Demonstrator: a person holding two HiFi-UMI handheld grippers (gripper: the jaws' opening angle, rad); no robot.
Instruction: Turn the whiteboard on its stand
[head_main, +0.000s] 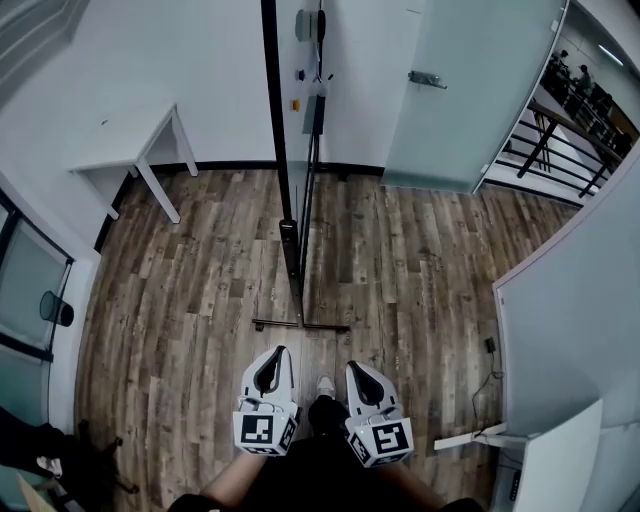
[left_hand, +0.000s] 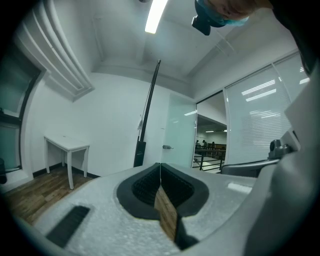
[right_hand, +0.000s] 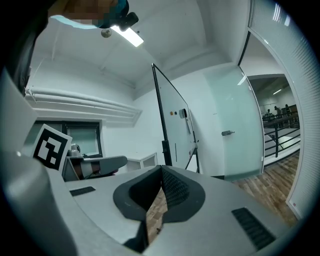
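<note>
The whiteboard stands edge-on to me in the head view, a thin dark-framed panel on a stand whose foot bar lies on the wood floor just ahead. My left gripper and right gripper are side by side short of that foot, touching nothing, both shut and empty. In the left gripper view the left gripper is closed tip to tip, and the whiteboard rises as a dark line beyond. The right gripper is closed the same way, with the whiteboard ahead showing its white face.
A white table stands against the far wall at the left. A frosted glass door is at the far right, with a railing beyond it. A white partition and a floor cable are on my right.
</note>
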